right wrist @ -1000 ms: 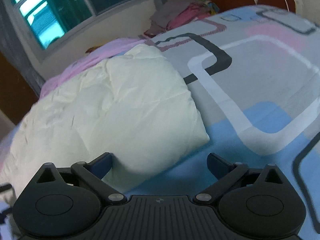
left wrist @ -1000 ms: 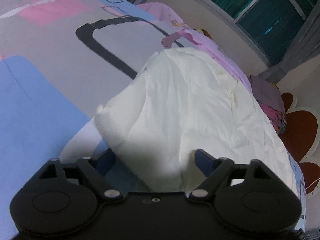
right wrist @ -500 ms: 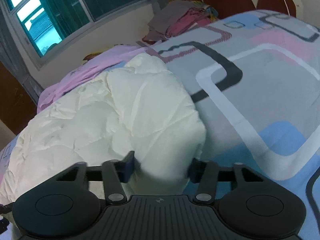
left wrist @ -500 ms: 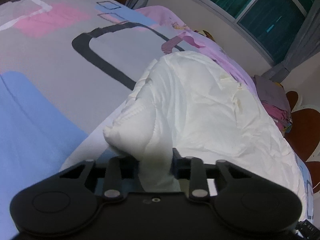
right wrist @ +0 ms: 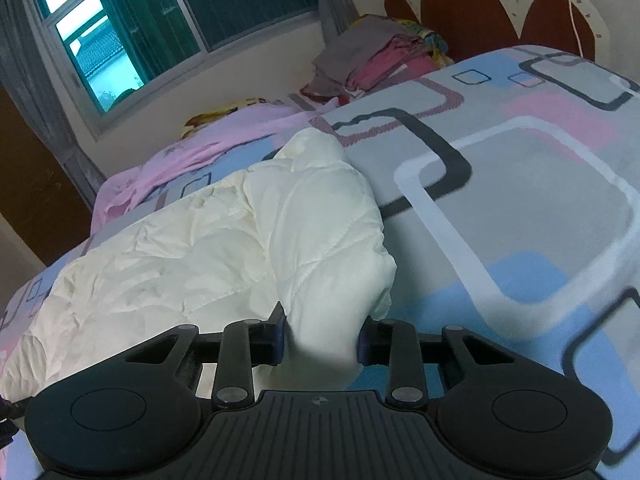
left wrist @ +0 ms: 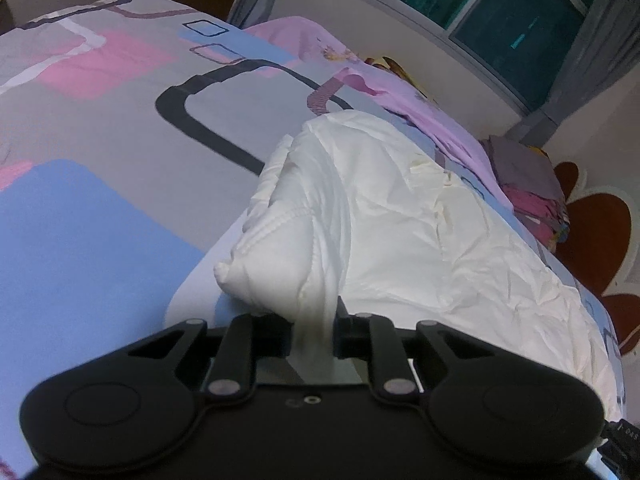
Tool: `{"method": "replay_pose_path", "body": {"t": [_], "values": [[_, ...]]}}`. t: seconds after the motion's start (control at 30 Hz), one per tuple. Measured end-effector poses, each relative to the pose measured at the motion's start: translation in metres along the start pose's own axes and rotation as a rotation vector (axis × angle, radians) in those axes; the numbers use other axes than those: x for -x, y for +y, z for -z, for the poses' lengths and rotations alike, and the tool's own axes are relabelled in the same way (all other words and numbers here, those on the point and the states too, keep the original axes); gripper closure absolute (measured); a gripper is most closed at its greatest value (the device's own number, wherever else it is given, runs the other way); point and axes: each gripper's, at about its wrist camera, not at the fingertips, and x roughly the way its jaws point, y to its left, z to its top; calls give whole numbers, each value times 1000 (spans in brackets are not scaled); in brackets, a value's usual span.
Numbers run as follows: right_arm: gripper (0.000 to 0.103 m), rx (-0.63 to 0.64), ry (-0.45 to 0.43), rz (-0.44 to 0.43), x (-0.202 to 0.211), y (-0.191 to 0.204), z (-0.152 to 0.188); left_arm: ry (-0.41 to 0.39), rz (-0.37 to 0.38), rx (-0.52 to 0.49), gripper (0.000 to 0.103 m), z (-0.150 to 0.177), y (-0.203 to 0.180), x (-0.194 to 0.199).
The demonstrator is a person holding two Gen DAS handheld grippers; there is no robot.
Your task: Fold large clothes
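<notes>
A large cream-white quilted garment (left wrist: 400, 240) lies on a bed with a grey, blue and pink patterned sheet (left wrist: 100, 140). My left gripper (left wrist: 314, 334) is shut on the garment's near left corner, which bunches up and lifts off the sheet. The same garment shows in the right wrist view (right wrist: 240, 248). My right gripper (right wrist: 320, 340) is shut on its near right corner, also raised and bunched. The fingertips are hidden in the fabric in both views.
A pink-lilac cloth (left wrist: 400, 92) lies along the far edge of the bed under a window (right wrist: 160, 12). A stack of folded grey and pink clothes (right wrist: 372, 60) sits by the red and white headboard (right wrist: 500, 4). The patterned sheet (right wrist: 520, 200) spreads to the right.
Both grippers went from open around the garment's near corners to shut on them. The two corners have bunched up and risen off the sheet.
</notes>
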Motion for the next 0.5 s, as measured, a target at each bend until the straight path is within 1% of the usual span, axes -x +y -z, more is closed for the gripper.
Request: {"method": "replay_pose_path", "body": {"t": [0.27, 0.5], "values": [[71, -2, 22, 9, 49, -14, 42, 44, 15, -50, 86, 37, 21, 45], [71, -5, 43, 20, 93, -25, 84, 71, 36, -124, 86, 76, 44, 87]]}}
